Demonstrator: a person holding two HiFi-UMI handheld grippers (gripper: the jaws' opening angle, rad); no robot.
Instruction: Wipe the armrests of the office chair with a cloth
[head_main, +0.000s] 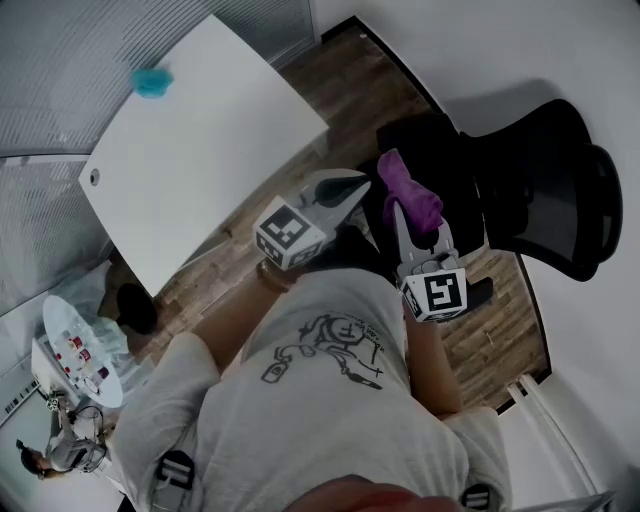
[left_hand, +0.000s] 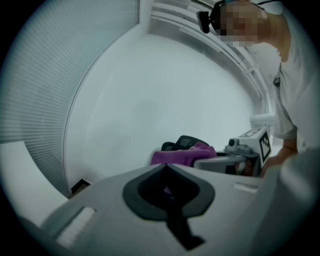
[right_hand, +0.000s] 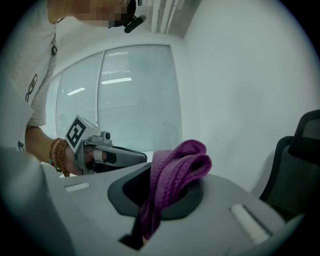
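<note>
Looking like an office room, going by the furniture and fittings. Showing a black office chair (head_main: 545, 190) standing on wood-plank flooring (head_main: 505, 320), close against a plain white wall (head_main: 480, 50). Showing a plain white desk (head_main: 200, 140) sitting across the floor from it, with slatted blinds (head_main: 60, 70) running behind the desk's far edges. Showing, in the right gripper view, tall glazed partition panels (right_hand: 135, 95) backed by fine blinds and carrying bright strip-light reflections, as in a workplace meeting room.
</note>
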